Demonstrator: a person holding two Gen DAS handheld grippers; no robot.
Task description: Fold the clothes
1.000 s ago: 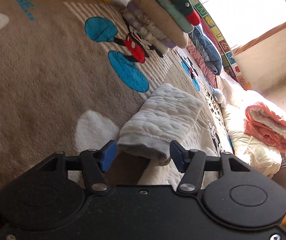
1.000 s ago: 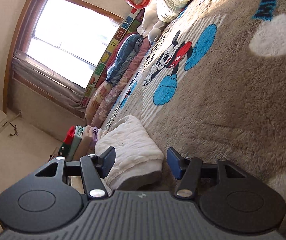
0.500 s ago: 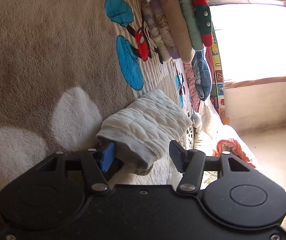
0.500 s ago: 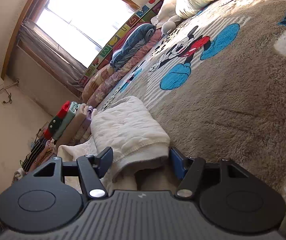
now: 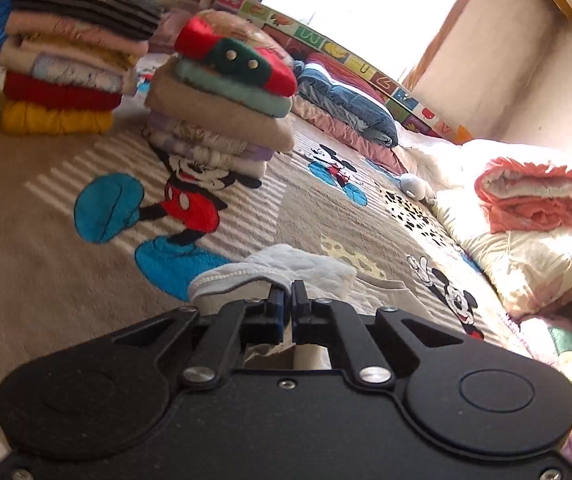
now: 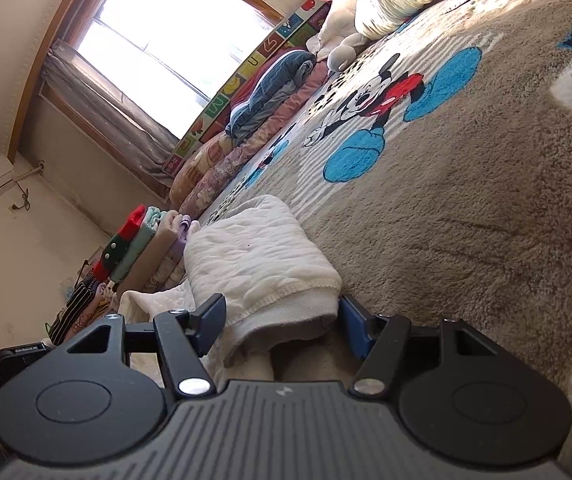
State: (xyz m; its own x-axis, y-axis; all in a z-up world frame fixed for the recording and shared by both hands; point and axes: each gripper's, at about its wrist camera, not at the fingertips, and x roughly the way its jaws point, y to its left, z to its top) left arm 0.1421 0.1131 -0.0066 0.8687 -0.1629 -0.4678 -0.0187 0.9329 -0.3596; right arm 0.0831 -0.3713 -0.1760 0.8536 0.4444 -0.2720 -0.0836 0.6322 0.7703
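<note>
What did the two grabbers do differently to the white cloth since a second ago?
The left gripper snapped shut on the edge of the white quilted garment, rolled upright and lifted. The right gripper slid in around the garment's cuff, jaws open. The folded stacks and the Mickey Mouse blanket stayed put.

Daylight pours through the window (image 6: pixel 154 36), blown out to pure white in both views; sun patches glare on the cream bedding (image 5: pixel 525 268) and stripe the brown blanket (image 6: pixel 465 220); the left wrist view is smeared by motion blur, worst at the clothes stacks (image 5: pixel 66 60); the right wrist view is sharper; fisheye bending curves the window frame and walls, and the corners go dark.
</note>
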